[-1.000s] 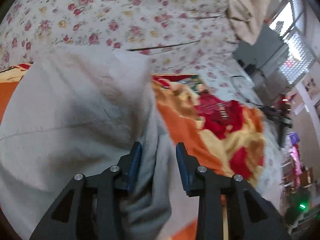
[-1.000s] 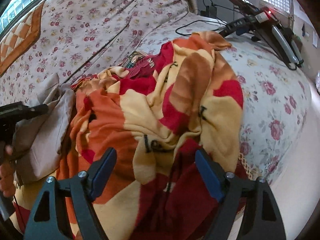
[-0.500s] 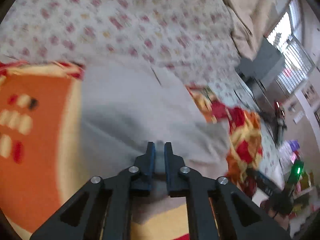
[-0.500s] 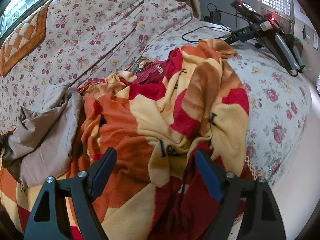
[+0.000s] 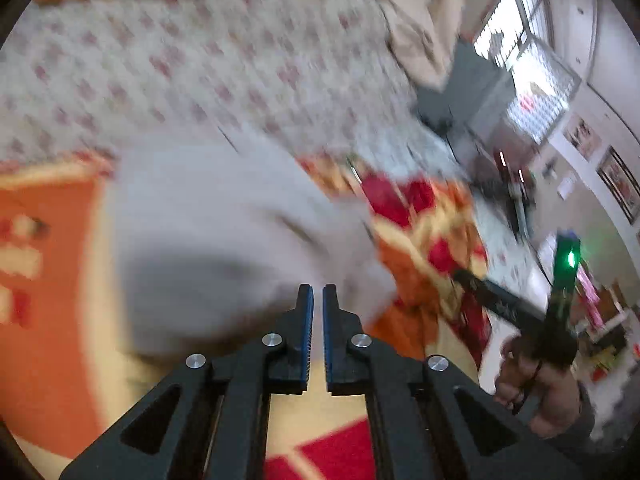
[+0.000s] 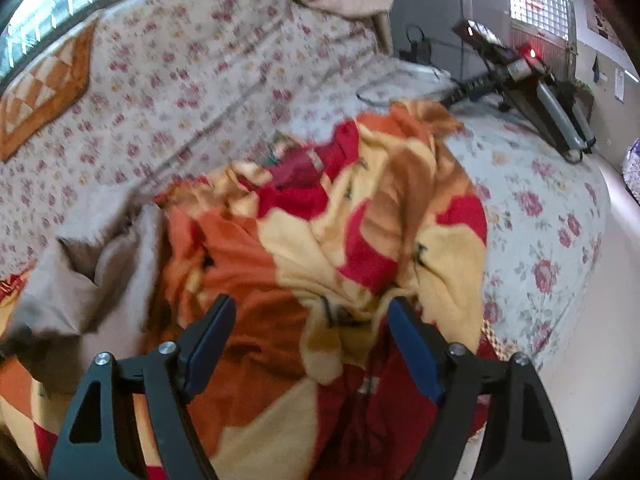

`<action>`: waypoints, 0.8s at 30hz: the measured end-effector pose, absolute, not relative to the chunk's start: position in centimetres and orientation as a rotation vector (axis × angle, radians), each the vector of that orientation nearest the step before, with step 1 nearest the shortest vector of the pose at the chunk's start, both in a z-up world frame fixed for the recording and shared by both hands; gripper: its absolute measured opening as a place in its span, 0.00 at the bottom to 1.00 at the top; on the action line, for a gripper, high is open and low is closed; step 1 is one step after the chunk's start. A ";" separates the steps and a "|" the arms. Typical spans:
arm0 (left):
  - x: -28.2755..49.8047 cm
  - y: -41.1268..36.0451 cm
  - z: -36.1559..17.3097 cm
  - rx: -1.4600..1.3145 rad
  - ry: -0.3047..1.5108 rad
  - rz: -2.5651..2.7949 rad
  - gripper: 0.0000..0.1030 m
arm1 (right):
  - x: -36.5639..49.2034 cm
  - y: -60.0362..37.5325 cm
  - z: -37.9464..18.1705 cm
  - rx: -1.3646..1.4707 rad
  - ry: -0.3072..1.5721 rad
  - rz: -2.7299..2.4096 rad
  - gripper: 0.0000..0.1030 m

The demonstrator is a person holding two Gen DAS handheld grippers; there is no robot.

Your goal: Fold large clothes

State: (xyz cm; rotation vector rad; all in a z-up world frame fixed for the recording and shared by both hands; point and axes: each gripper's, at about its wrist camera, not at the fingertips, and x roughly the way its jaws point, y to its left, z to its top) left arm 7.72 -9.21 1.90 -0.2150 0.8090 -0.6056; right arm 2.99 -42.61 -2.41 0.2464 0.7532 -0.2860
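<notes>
— Where is the garment we fold?

— One pale grey cloth garment (image 5: 224, 232) lies on the orange, red and cream patterned fleece blanket (image 6: 320, 240), on the floral-sheeted bed (image 6: 552, 216). Our left tongs (image 5: 315, 300) are pressed together, pinching its near edge.

— And the others?

— Our right tongs (image 6: 310, 320) are spread over the blanket, having just narrowed slightly, nothing between them. We read no lettering; it's blurred.

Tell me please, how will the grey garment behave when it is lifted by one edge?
Probably floppy: the grey garment already lies in soft folds over the blanket. It looks thin, so likely light. One corner lifted, the rest would likely sag and drag.
</notes>
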 end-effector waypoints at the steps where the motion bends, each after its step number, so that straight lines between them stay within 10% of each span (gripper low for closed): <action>1: 8.0 -7.5 2.9 -0.204 0.757 -0.545 0.00 | 3.0 -41.9 -1.7 0.242 0.714 -0.255 0.77; 5: 11.4 -3.1 0.3 -0.246 0.797 -0.381 0.00 | 3.8 -37.2 2.1 0.160 0.558 -0.067 0.74; 12: 11.3 -3.7 -5.2 -0.274 0.904 -0.458 0.00 | 9.3 -28.2 4.4 0.093 0.558 0.286 0.35; 24: 10.9 -5.6 -6.9 -0.186 0.887 -0.512 0.00 | 15.0 -29.1 -6.8 0.046 0.945 0.182 0.09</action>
